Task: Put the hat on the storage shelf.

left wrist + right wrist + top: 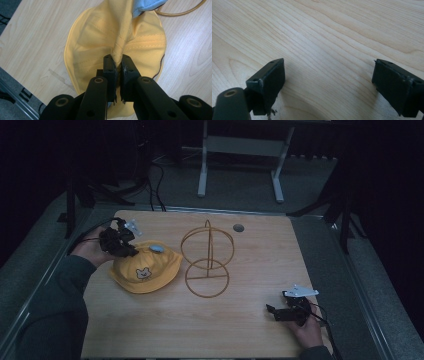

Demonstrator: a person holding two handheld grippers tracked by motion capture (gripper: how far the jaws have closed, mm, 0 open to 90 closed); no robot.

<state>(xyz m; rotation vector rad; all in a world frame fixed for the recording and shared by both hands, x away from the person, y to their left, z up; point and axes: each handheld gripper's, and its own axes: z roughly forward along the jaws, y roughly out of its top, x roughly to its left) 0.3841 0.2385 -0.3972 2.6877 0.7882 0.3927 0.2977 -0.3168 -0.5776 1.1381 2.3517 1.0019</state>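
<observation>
A yellow bucket hat (145, 270) with a small bear face on it lies at the left of the wooden table (250, 330). My left gripper (131, 251) is at the hat's back left edge, shut on a pinched fold of the yellow hat (110, 42), which rises in a ridge from the jaws. A pale blue patch (146, 5) shows at the top of the hat. A gold wire stand (207, 260) of rings stands just right of the hat. My right gripper (277, 312) rests low near the front right corner, open over bare wood (324, 50).
A small grey round cap (238, 227) is set in the table near its back edge. Beyond the table a white frame stand (240, 150) is on the grey floor, with black tripod legs at both sides and cables at the back left.
</observation>
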